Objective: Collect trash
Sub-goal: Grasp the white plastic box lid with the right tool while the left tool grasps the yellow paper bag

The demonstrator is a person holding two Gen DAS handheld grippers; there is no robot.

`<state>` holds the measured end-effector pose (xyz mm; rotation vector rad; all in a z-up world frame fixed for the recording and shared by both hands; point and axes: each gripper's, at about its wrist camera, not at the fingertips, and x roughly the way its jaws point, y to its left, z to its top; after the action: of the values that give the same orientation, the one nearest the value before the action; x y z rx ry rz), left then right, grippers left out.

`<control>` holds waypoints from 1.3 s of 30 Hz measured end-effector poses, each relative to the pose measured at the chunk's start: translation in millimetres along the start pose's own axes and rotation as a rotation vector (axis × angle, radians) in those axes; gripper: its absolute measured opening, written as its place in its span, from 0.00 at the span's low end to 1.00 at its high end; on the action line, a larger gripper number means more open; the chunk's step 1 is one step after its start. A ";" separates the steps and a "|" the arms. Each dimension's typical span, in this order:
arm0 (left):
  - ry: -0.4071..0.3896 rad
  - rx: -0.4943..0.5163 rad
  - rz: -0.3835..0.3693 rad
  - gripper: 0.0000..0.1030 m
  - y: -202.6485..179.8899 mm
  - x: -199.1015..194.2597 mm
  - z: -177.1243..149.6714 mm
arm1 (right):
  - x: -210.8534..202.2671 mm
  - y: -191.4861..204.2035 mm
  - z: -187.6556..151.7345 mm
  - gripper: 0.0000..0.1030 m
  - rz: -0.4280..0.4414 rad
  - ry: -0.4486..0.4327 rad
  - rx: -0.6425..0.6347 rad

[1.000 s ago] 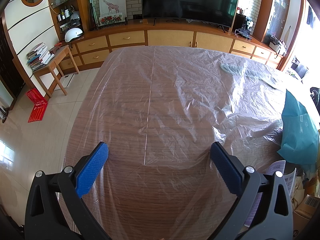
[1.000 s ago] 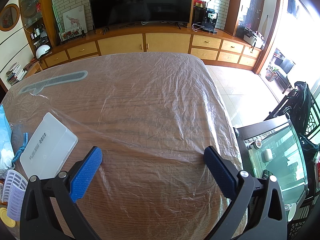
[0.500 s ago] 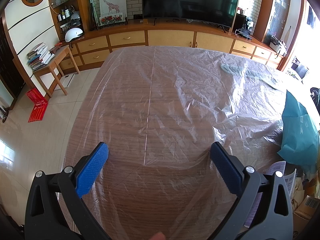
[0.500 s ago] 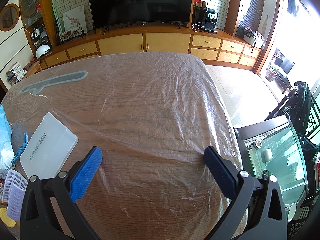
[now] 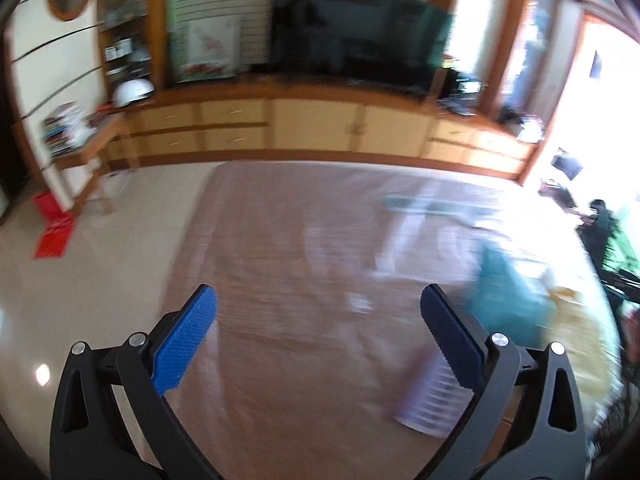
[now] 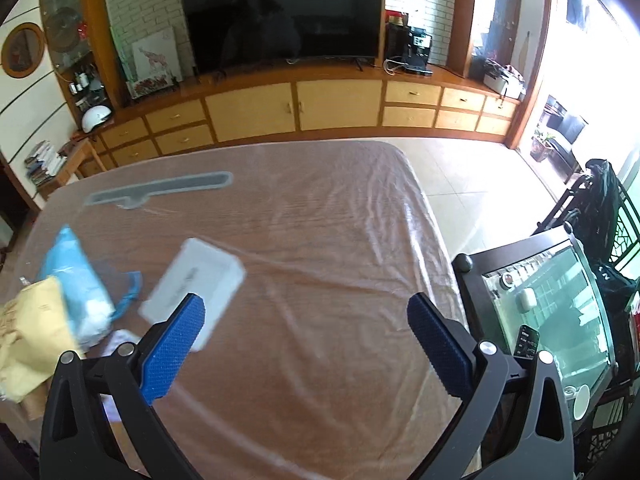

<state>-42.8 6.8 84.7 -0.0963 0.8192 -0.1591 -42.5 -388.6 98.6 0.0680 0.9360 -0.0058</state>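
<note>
Both grippers are open and empty above a wooden table under clear plastic sheet [image 6: 340, 240]. My left gripper [image 5: 318, 316] hovers over the table; its view is motion-blurred. A teal bag [image 5: 508, 296] and a lined white paper [image 5: 428, 400] lie to its right. My right gripper [image 6: 306, 328] hangs over the table's near part. A white plastic lid [image 6: 196, 284] lies just beyond its left finger. Left of that lie a blue bag [image 6: 76, 276], a yellow paper bag [image 6: 28, 336] and white scraps [image 6: 120, 338].
A grey strip [image 6: 160, 192] lies under the sheet at the far side. A glass-topped dark cabinet [image 6: 552, 300] stands right of the table. A TV and a wooden sideboard [image 6: 292, 108] line the far wall. Tiled floor [image 5: 100, 260] lies left of the table.
Both grippers have risen and pulled back, so more of the room and table shows. The left one is swinging right, blurring its view. The bags and lid now sit nearer the centre.
</note>
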 end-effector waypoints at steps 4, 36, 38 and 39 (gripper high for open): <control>0.002 0.108 -0.163 0.99 -38.5 -27.4 -1.1 | -6.4 20.1 -5.0 0.96 0.051 0.040 0.054; 0.406 0.512 -0.439 0.68 -182.0 30.4 -23.1 | 78.7 86.6 9.6 0.54 0.006 0.280 0.201; 0.393 0.506 -0.442 0.63 -177.5 26.9 -21.4 | 76.1 78.7 11.1 0.54 0.032 0.270 0.215; 0.390 0.496 -0.446 0.61 -175.4 25.4 -20.4 | 73.9 75.7 10.3 0.54 0.039 0.266 0.220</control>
<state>-58.9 -170.8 78.4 0.2302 1.1155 -0.8158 12.3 -311.9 49.4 0.2969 1.1972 -0.0648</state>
